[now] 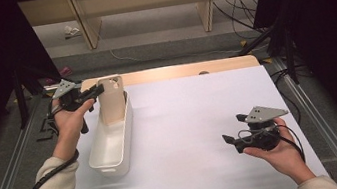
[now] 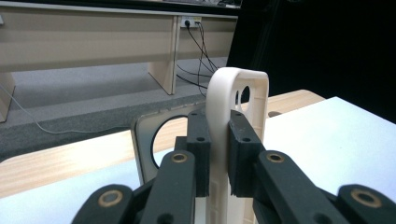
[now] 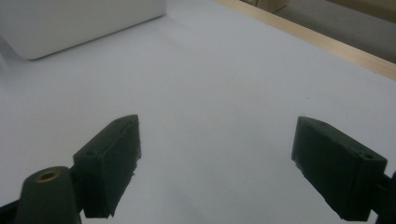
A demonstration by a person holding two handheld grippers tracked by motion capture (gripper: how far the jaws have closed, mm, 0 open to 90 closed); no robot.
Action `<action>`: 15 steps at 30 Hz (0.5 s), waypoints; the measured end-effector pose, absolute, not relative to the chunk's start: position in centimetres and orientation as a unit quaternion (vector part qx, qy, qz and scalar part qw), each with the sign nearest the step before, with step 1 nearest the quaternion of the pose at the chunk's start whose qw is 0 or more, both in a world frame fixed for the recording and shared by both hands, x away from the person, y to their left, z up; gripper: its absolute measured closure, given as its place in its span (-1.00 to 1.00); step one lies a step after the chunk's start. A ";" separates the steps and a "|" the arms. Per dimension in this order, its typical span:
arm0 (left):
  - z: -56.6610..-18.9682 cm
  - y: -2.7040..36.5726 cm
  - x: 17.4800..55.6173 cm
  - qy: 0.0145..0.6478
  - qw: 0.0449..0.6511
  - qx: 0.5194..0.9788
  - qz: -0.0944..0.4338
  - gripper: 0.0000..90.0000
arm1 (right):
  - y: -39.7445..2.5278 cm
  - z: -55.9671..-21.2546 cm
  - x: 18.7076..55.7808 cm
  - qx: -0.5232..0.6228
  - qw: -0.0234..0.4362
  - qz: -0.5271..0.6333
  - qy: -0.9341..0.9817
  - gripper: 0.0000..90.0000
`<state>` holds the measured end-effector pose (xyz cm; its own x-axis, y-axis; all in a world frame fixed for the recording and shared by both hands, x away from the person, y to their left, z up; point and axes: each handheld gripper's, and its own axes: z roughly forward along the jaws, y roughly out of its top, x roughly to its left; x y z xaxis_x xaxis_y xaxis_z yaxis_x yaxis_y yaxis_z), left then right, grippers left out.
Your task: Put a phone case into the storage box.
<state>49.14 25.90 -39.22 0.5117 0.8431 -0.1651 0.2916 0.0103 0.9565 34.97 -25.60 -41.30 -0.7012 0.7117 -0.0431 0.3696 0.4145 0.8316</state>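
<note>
Right tongs (image 3: 217,154) gaped wide over bare counter (image 1: 195,120), left tongs (image 2: 218,154) clamped cream phone case (image 2: 233,107) upright above white bin (image 1: 113,143).

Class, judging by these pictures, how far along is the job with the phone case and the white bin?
Done: the left gripper has clamped the phone case. In hand: the case stands upright at the white bin's far end. Left: letting go, probably. The right gripper waits open over the table.

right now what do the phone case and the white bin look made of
Phone case: cream, probably soft plastic or silicone; matte, rounded rim, camera cutouts. White bin: likely hard moulded plastic; smooth, thin walls, faint sheen. The left gripper clamps the case's edge.
</note>
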 end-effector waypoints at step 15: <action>-39.9 26.1 49.8 0.435 0.557 0.664 0.244 0.79 | -25.6 -41.3 35.0 0.331 0.199 0.428 0.817 -0.63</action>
<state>49.76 26.13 -39.94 0.5027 0.8494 -0.1609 0.3062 -0.0009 0.9520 34.97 -25.61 -41.30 -0.7019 0.7110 -0.0432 0.3697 0.4155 0.8311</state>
